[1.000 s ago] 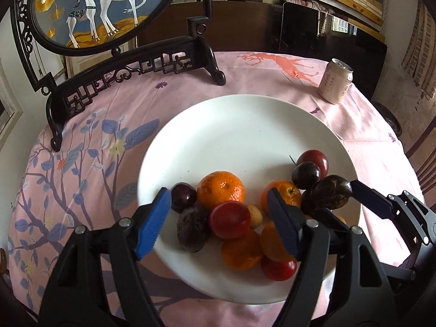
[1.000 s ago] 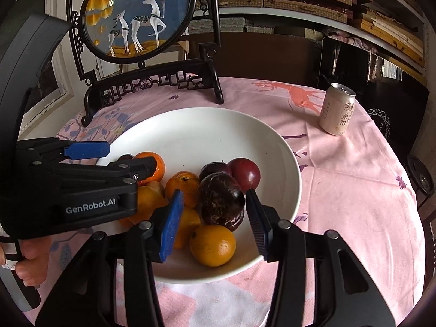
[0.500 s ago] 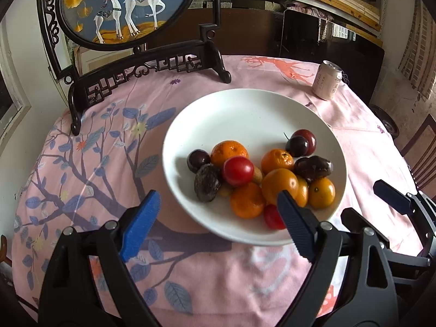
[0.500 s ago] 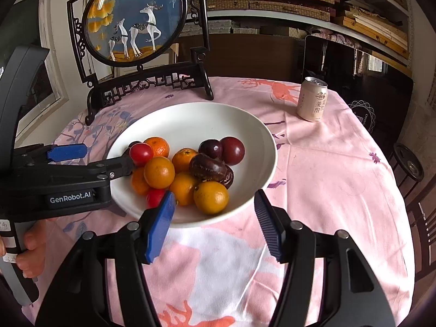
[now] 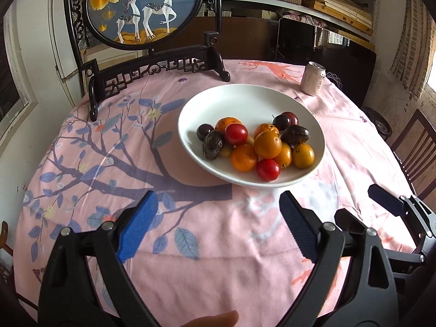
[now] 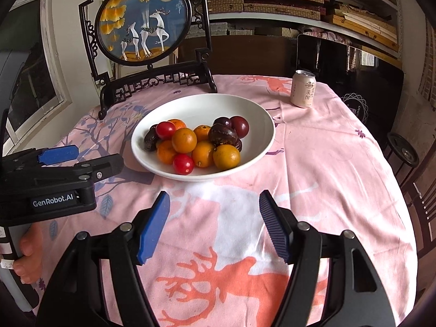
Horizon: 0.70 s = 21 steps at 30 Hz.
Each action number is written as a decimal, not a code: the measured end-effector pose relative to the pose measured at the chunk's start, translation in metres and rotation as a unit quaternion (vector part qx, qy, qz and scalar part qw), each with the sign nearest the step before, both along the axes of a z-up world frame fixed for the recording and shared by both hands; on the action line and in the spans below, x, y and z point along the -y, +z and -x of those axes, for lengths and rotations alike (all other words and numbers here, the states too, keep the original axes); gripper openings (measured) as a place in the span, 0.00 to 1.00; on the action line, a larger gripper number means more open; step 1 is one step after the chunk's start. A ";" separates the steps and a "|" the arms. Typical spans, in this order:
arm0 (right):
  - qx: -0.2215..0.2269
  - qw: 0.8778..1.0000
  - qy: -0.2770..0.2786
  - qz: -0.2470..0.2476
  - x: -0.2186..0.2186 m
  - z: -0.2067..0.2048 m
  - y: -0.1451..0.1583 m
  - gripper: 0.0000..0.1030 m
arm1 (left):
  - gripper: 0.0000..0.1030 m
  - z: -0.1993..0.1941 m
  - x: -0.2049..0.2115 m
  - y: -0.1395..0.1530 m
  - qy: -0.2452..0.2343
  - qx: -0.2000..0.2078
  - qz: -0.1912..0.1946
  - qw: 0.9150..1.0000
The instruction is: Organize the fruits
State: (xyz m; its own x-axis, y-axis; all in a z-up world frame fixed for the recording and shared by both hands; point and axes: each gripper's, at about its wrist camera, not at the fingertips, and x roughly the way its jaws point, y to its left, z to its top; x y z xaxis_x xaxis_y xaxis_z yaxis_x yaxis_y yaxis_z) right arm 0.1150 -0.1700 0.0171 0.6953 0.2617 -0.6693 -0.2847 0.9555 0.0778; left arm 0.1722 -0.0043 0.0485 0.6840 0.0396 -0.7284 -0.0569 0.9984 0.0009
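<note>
Here both the left gripper (image 5: 216, 223) and right gripper (image 6: 214, 224) hang wide, empty, tilted toward the plate (image 6: 261, 125)

The white lettering "GenRobot.AI" is read on the black plastic body of the left gripper (image 6: 58, 156) in the right wrist view. Dark characters are printed on the pale beige aluminium drink can (image 6: 303, 89) but cannot be made out with certainty
</note>
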 end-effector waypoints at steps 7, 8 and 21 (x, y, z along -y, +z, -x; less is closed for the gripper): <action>0.001 1.000 -0.001 0.003 0.004 0.023 -0.002 0.66 | 0.90 0.025 -0.004 -0.006 0.008 0.000 0.005 1.000; 0.000 1.000 0.000 0.003 0.004 0.025 -0.003 0.66 | 0.90 0.026 -0.005 -0.007 0.009 -0.002 0.007 1.000; -0.005 1.000 0.000 0.000 0.005 0.044 -0.009 0.66 | 0.94 0.050 0.000 -0.014 -0.005 -0.007 0.006 1.000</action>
